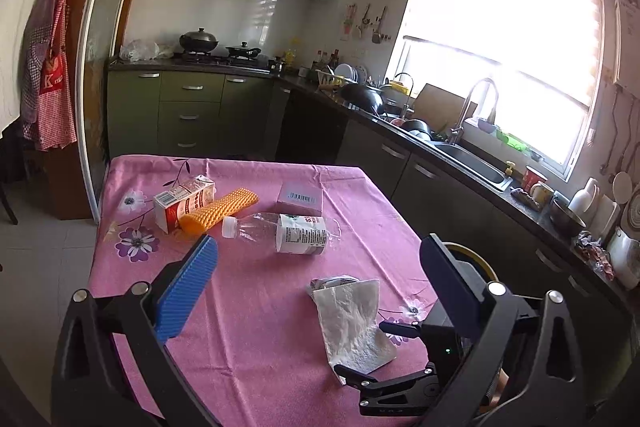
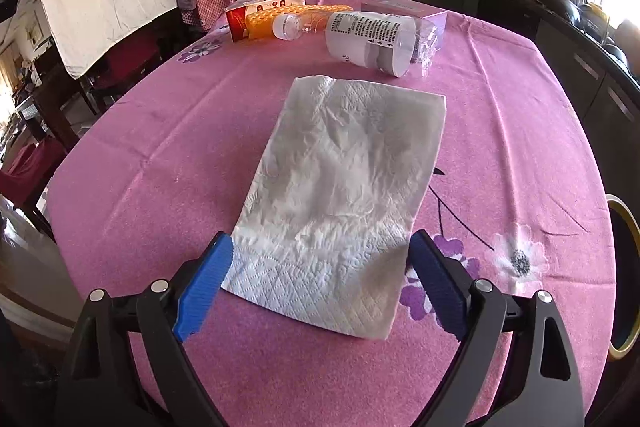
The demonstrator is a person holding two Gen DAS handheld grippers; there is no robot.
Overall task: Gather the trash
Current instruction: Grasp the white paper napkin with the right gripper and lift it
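Pink cloth covers the counter (image 2: 168, 147) in a kitchen. Both grippers' jaws are wide apart and hold nothing. The right gripper (image 2: 320, 283) sits around the near end of the paper napkin (image 2: 344, 187). Far off lie a bottle (image 2: 360, 35), a carton (image 1: 182, 203) and a box (image 1: 300, 197). All the trash looks left to pick up.

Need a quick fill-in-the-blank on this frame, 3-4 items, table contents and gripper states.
1. The right gripper is open with its fingers on either side of the near edge of the white ____.
2. The clear plastic bottle lies on its ____.
3. The tablecloth is ____ with a flower print.
4. The left gripper is ____ and holds nothing.

Missing words: paper towel; side; pink; open
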